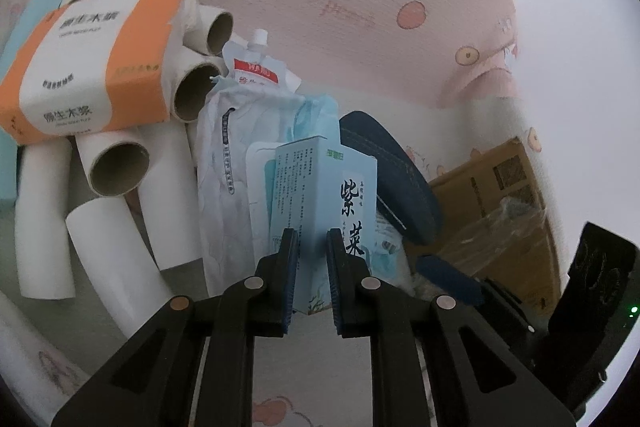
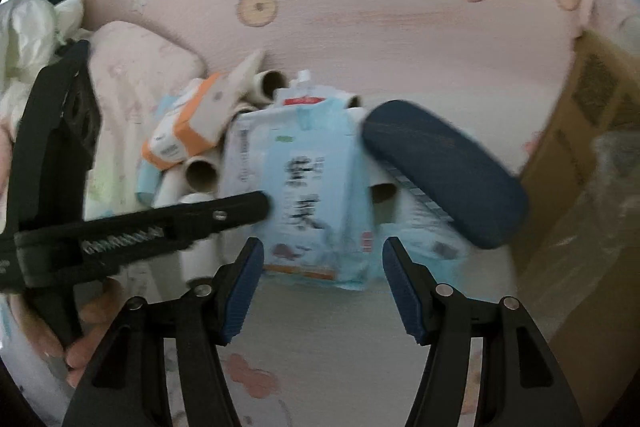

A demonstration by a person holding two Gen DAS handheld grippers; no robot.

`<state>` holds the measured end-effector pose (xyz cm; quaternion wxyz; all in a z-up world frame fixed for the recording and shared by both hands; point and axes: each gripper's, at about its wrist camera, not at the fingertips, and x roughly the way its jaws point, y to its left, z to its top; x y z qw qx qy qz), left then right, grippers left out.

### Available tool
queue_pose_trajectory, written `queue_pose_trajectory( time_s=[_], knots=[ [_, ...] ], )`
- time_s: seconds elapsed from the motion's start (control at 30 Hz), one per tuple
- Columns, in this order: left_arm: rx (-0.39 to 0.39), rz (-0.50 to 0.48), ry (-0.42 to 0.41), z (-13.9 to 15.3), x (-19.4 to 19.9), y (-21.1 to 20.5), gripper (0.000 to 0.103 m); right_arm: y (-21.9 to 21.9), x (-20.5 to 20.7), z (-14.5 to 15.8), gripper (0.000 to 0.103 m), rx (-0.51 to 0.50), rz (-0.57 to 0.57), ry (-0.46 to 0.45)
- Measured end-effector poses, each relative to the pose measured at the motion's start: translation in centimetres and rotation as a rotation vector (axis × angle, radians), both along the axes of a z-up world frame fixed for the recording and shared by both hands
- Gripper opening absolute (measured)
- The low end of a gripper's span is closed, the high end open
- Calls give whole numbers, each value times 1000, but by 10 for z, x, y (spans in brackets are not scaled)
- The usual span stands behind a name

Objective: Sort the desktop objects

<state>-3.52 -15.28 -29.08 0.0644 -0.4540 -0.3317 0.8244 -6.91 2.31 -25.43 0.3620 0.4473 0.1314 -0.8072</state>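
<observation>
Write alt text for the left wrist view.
The left gripper is closed on a pale blue carton standing upright on a pink cartoon-cat cloth. Cardboard tubes and an orange tissue pack lie left of it; a dark blue case leans on its right.

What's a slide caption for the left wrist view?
Left gripper closed on the light blue box, beside cardboard tubes and a tissue pack.

pale blue carton (image 1: pixel 324 195) — upright, black characters | navy case (image 1: pixel 394 179) — tilted, just beside it
</observation>
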Motion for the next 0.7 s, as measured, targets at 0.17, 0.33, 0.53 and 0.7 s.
queue_pose_trajectory(
  time_s=[0.17,0.33,0.53,0.7],
  knots=[
    [-9,-3,9,1,-2,3,17,7,-13,-4,15,59,-37,13],
    [-13,-11,13,1,-3,3,17,4,-19,-22,15,84,-23,-62],
    [-53,46,10,10,6,-2,28,-6,-10,-28,15,79,18,-106],
    [-127,82,101,33,22,0,42,-19,-3,-23,15,46,59,-121]
  ],
)
